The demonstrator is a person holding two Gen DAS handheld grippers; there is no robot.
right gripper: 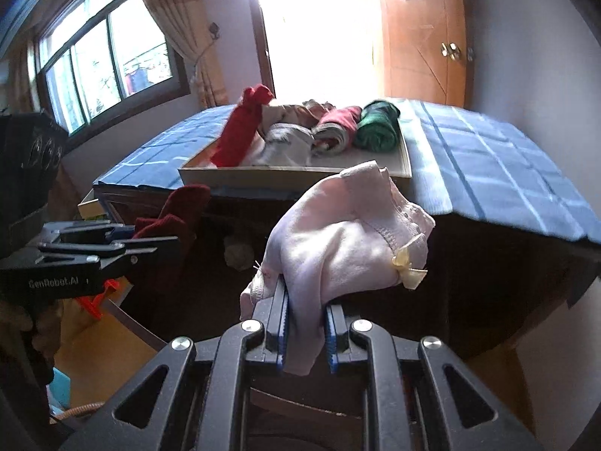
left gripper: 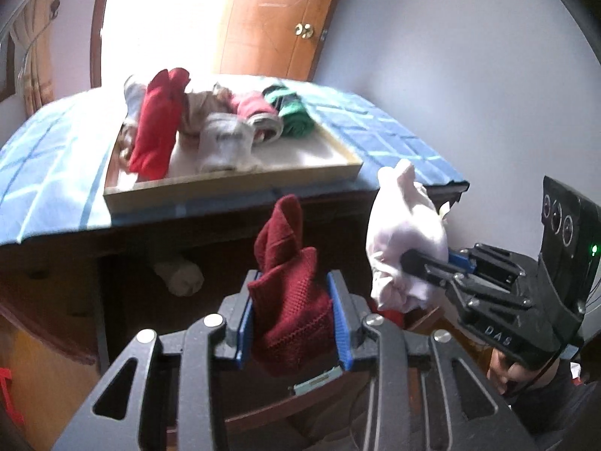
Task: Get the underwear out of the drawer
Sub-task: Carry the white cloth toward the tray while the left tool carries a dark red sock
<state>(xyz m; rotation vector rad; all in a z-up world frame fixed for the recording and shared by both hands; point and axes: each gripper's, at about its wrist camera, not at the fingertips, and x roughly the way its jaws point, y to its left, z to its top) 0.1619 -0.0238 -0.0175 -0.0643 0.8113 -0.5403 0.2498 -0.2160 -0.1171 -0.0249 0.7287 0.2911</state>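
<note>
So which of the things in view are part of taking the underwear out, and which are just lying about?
Part of the job:
- dark red knitted underwear, clamped in the left gripper
- pale pink underwear with a yellow bow, clamped in the right gripper
- shallow wooden tray holding rolled garments

Lying about:
- blue checked cloth
- orange wooden door
- beige curtain

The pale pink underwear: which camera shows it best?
The right wrist view: the pale pink underwear fills the middle, close up, showing its seams and yellow bow. The left wrist view shows it smaller, from the side, at the right.
</note>
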